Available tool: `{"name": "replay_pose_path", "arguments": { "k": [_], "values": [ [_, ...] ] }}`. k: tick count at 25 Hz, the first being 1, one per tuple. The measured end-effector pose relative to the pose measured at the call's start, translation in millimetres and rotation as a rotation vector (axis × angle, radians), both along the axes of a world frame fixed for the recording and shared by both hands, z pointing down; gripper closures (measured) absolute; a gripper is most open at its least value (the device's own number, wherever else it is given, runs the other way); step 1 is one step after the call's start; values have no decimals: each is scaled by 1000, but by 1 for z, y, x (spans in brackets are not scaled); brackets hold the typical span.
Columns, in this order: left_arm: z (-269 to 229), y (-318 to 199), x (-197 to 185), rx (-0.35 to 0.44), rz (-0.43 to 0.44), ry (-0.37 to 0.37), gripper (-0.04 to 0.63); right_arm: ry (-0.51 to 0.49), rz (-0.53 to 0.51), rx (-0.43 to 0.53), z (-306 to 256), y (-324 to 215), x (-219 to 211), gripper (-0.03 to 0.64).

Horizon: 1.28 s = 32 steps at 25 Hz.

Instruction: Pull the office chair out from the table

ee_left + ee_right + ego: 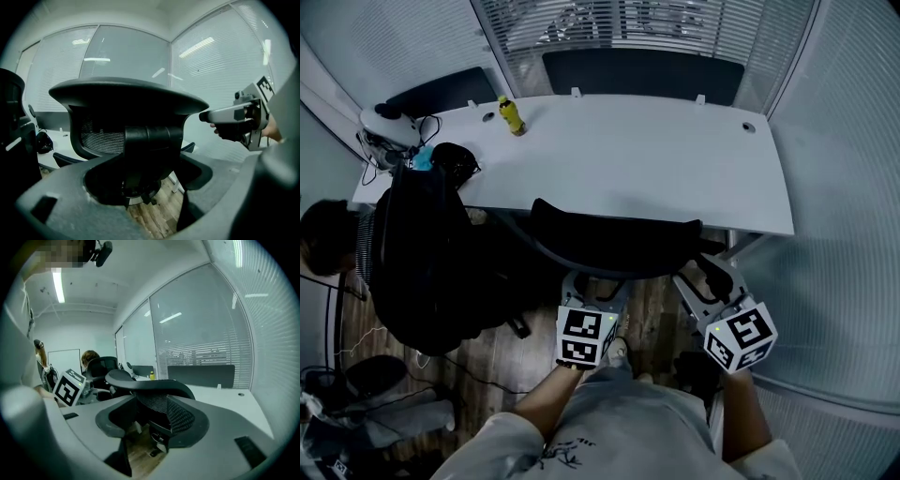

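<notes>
the office chair (617, 246) is judged heavy but free-rolling; its stiff backrest (126, 96), away from the table (675, 159), should be gripped; left gripper (600, 287) and right gripper (705, 277) are spread open, nothing clamped

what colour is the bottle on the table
Yellow bottle, clearest in the head view, standing on the white table.

We see cool, dim pictures. A ceiling strip light (58, 287) glares upper left in the right gripper view. Edges bulge and darken; the chair (126, 98) is perhaps underexposed, nearly black.
</notes>
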<state>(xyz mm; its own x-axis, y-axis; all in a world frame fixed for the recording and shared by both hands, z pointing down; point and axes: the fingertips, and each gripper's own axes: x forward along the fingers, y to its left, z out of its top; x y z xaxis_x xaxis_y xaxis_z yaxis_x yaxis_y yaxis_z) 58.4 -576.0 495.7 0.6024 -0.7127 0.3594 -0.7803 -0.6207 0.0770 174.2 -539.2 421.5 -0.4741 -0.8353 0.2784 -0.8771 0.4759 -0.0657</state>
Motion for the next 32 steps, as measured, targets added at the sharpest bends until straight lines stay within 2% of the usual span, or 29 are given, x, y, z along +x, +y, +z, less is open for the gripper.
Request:
{"name": "replay_pose_path", "arguments": {
  "k": [4,16,21,29,32],
  "values": [
    [3,0,-1,8,0,-13,272,77,63,7,10,-14,19,437],
    [1,8,-8,23,19,-40,279,120,97,-28,33,-35,34,437],
    [1,13,-10,23,25,-45,279,124,64,-26,35,-43,33,437],
    [0,30,-17,13,29,-35,279,174,-64,-17,41,-40,23,405],
    [0,36,-18,7,24,-33,279,179,-77,-19,45,-40,20,399]
  ]
}}
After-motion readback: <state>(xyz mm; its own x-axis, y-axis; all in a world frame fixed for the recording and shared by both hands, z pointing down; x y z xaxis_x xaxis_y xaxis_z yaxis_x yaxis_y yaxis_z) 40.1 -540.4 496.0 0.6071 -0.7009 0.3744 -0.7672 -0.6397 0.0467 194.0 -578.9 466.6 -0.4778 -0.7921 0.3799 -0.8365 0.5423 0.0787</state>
